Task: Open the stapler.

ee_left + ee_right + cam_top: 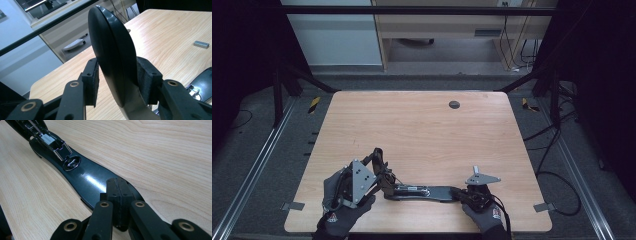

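The long black device (424, 192) lies flat along the near edge of the counter (422, 130), running left to right between the two hands. Its open midsection shows a shiny metal slot in the right gripper view.

The left gripper (379, 167) is grasping a curved black cover (112, 57) — held up on edge, both pads against its faces, tilted over the left end of the device. The right gripper (469, 194) has its jaws clenched tight together, pad against pad, and they rest on top of the glossy right end of the device (87, 180); nothing is between them.

Room-wise, everything is bunched up at the near edge. The rest of the light wood top is wide open all the way to the far edge, apart from a small dark round grommet (454, 104) near the back and a little grey metal block (201, 44) lying well apart from the cover.

Around the counter — grey floor, black frame bars, loose cables on the right, and a wooden desk (437, 25) behind.
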The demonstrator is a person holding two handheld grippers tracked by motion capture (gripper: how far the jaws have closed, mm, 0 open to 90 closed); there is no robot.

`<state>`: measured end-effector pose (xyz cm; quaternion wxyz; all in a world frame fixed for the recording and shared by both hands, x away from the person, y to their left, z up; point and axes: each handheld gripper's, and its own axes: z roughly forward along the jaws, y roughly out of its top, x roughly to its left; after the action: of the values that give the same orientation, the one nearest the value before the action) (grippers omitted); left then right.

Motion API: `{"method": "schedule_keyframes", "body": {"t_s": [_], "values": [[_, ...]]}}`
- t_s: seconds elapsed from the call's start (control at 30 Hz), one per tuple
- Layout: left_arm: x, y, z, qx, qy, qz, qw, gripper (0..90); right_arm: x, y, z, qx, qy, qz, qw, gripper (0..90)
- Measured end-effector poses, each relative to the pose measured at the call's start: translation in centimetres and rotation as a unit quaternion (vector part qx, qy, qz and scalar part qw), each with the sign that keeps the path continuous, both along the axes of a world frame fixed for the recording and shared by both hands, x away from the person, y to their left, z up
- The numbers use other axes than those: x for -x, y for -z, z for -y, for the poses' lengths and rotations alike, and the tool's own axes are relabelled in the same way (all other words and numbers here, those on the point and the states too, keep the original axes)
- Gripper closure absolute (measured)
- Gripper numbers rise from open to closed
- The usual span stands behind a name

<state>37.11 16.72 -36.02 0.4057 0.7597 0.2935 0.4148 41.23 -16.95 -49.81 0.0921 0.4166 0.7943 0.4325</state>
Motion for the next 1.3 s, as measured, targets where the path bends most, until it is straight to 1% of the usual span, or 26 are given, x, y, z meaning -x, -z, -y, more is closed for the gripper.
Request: {"method": "schedule_keyframes", "body": {"t_s": [0.4,0.43,0.5,0.8,1.0,1.3], "values": [[0.0,0.1,-0.6,0.010,-0.004,-0.004,0.9999,55.2,0.0,0.0,0.0,0.001,0.000,0.001,1.0000,90.0],[0.1,0.1,-0.6,0.014,-0.007,-0.009,0.9998,55.2,0.0,0.0,0.0,0.000,0.000,0.000,1.0000,90.0],[0.1,0.1,-0.7,0.013,-0.007,-0.009,0.9999,55.1,0.0,0.0,0.0,0.000,0.000,0.000,1.0000,90.0],[0.0,0.2,-1.4,0.026,-0.013,-0.016,0.9995,54.9,0.0,0.0,0.0,0.000,0.000,0.001,1.0000,90.0],[0.1,0.3,-1.8,0.029,-0.013,-0.016,0.9994,54.7,0.0,0.0,0.0,0.001,0.000,0.000,1.0000,90.0],[0.1,0.4,-2.4,0.041,-0.017,-0.019,0.9988,54.3,0.0,0.0,-0.1,0.001,0.001,0.000,1.0000,90.0]]}}
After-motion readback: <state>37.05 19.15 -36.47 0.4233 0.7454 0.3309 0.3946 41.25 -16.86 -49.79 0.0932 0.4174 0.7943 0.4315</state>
